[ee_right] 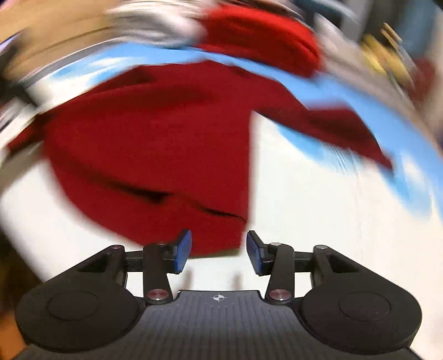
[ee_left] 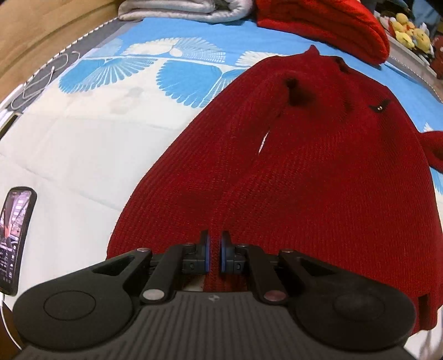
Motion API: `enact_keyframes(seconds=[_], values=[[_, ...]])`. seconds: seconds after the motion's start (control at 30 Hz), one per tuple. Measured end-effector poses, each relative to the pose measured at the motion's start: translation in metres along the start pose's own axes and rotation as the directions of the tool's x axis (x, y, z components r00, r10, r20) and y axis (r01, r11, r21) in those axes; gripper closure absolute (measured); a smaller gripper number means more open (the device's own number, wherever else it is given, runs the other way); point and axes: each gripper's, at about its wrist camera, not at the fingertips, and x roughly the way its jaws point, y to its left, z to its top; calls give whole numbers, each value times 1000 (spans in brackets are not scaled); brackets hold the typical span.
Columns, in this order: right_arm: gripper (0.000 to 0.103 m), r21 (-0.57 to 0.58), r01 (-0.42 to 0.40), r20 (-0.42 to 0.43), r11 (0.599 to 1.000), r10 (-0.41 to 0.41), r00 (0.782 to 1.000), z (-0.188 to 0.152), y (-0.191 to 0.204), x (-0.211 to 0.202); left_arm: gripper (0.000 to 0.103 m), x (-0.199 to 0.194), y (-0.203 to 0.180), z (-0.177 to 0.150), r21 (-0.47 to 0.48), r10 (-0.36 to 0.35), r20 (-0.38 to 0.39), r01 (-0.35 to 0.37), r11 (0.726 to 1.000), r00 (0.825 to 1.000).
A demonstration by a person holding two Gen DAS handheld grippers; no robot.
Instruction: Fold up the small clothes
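A small dark red knit sweater (ee_left: 318, 171) lies on a blue and white bedspread (ee_left: 83, 138). Its left sleeve is folded in over the body. My left gripper (ee_left: 215, 256) is shut on the red sleeve cuff at the sweater's near edge. In the right wrist view the picture is motion-blurred. The same sweater (ee_right: 155, 144) lies ahead with its right sleeve (ee_right: 346, 130) stretched out to the right. My right gripper (ee_right: 218, 253) is open and empty, just above the sweater's near hem.
A phone (ee_left: 15, 238) lies on the bed at the left. A folded grey blanket (ee_left: 182, 11) and another folded red knit (ee_left: 326, 25) lie at the far end. Yellow plush toys (ee_left: 409, 33) sit beyond the bed's right edge.
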Motion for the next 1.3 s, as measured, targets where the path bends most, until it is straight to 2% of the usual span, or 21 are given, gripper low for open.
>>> enact_keyframes(seconds=[0.13,0.17,0.23,0.3,0.33,0.37,0.43,0.47,0.5,0.53,0.6,0.63,0.67,0.73,0.83,0.9,0.97,1.03,1.17,1.23,1.3], values=[[44,373,14,-56,928,7,998,2,-54,45,95,2,5,8,-20,8,-5,-8,1000,1000],[37,416,-8,-79,909,44,996,-1,-57,56,95,3,6,10,-20,11,-6,-11,1000,1000],[35,474,-126,-83,872,187,979,-4,-59,72,95,3,5,11,-16,15,-5,-15,1000,1000],[65,492,-198,-22,848,240,971,6,-56,75,95,3,4,11,-12,22,0,-22,1000,1000],[93,495,-207,-11,844,244,970,16,-53,75,95,2,4,10,-12,23,2,-23,1000,1000],[94,468,-181,-9,865,209,978,27,-45,71,95,2,4,10,-13,24,2,-24,1000,1000],[94,187,-69,80,980,55,995,60,11,48,95,3,4,9,-12,30,2,-30,999,1000],[94,14,-2,143,1000,0,990,69,42,40,95,4,4,9,-11,34,2,-34,999,999],[94,-184,62,213,981,-22,977,73,82,31,95,4,4,10,-13,39,1,-39,999,999],[91,-360,75,265,930,25,964,69,121,21,95,5,4,11,-17,43,1,-43,999,999],[78,-592,-59,213,803,228,950,51,167,8,95,5,5,13,-30,43,-2,-43,999,999],[59,-639,-146,152,755,311,938,40,177,3,95,5,6,13,-37,39,-5,-39,999,999],[47,-633,-184,129,752,336,933,33,175,2,95,5,8,14,-40,34,-5,-34,999,999],[47,-517,-231,119,825,336,934,27,145,3,95,5,11,14,-37,25,-6,-25,999,1000],[47,-190,-257,90,948,277,956,45,77,23,95,6,9,13,-22,31,-8,-31,999,1000],[48,59,-240,79,969,236,969,55,33,38,95,6,7,12,-12,41,-3,-41,999,999],[52,261,-295,99,919,278,955,61,6,53,95,6,6,13,-15,45,-1,-45,999,999],[59,387,-385,108,838,374,921,63,-2,68,95,6,6,13,-24,44,-5,-44,999,999],[60,459,-471,81,753,492,867,76,29,106,95,8,4,13,-18,52,-8,-52,998,999],[60,491,-457,40,742,505,862,78,50,122,95,10,3,13,-11,56,-8,-56,998,998],[60,544,-406,18,734,474,881,67,64,132,95,12,1,13,-6,59,-14,-59,998,998]])
